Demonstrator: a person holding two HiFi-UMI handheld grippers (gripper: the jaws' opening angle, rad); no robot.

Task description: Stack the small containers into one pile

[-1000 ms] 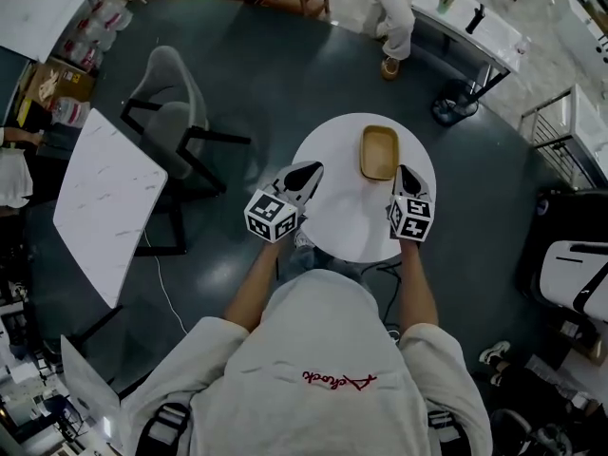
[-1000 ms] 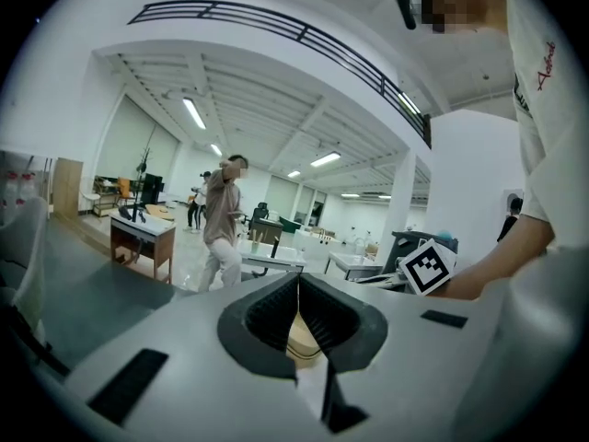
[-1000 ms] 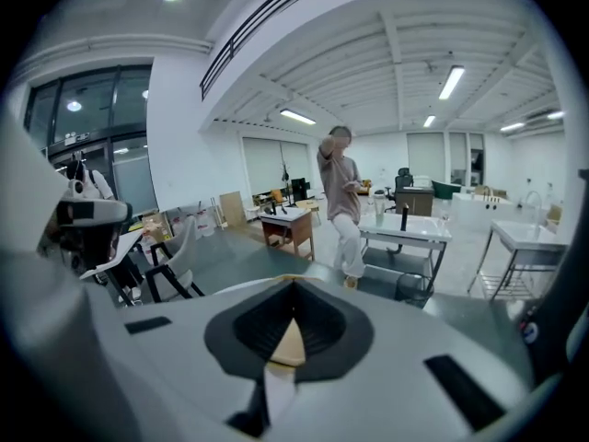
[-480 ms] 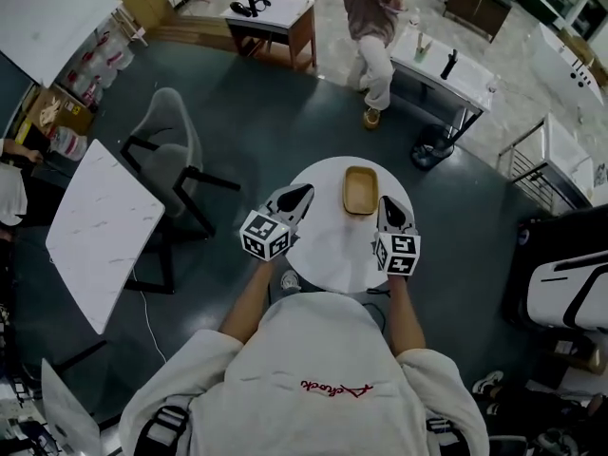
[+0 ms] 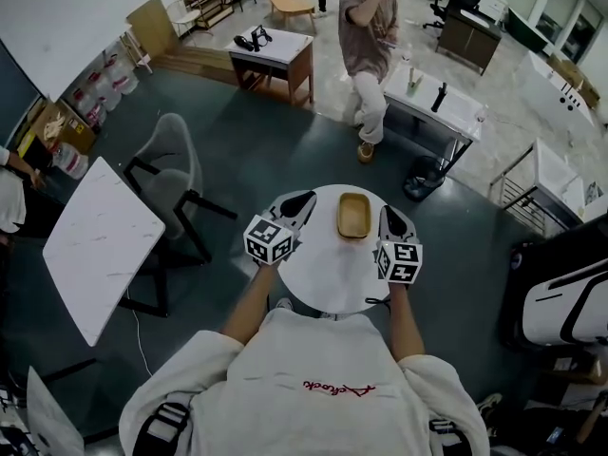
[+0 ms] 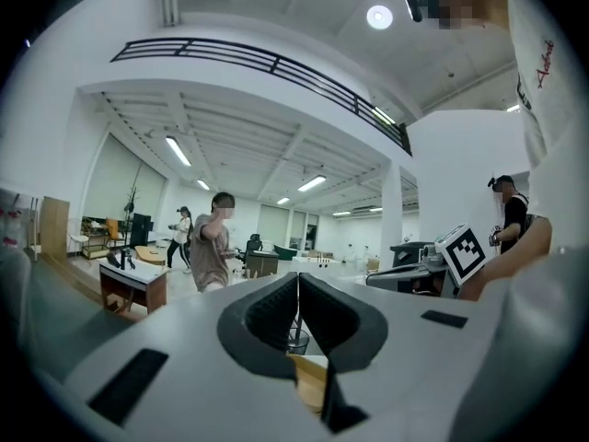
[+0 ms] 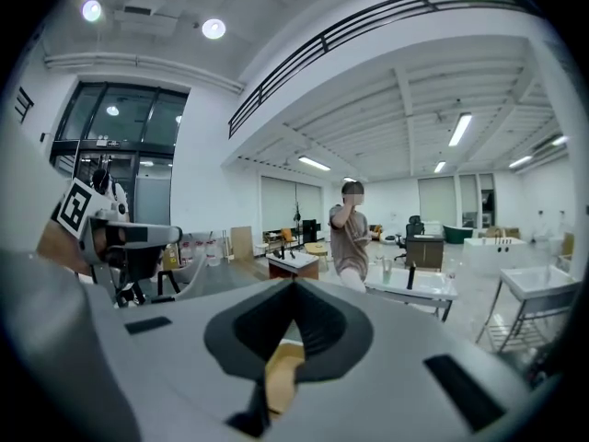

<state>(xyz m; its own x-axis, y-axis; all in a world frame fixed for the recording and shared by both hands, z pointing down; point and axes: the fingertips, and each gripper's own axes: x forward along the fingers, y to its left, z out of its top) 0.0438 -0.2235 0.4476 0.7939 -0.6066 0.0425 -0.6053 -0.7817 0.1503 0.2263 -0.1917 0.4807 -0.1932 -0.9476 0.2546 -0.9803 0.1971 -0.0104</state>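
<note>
Round white table (image 5: pixel 328 278) on dark floor, with the person's grey-sleeved arms reaching over its near edge. Off to the left are a grey chair (image 5: pixel 173 150) and a white marble-top table (image 5: pixel 100 245). Past the round table's far side, well apart from it, are a standing person (image 5: pixel 366 27), a wooden side table (image 5: pixel 275 50) and a white desk (image 5: pixel 439 103). The only task item visible is a wooden container (image 5: pixel 353 215), on the far half of the round table, between the two grippers. It is rectangular with rounded corners; the long axis runs straight away from the person and the open side faces up. Its inside shows only plain wood; cannot tell if it is one piece or several nested. Left gripper (image 5: pixel 302 201) sits just left of it, tips angled toward it, jaws closed together with nothing between them. Right gripper (image 5: pixel 388 214) sits just right of it, pointing away from the person, jaws also shut and empty. A strip of tabletop shows between each gripper and the container. In both gripper views the container's tan edge peeks out below the closed jaws.
</note>
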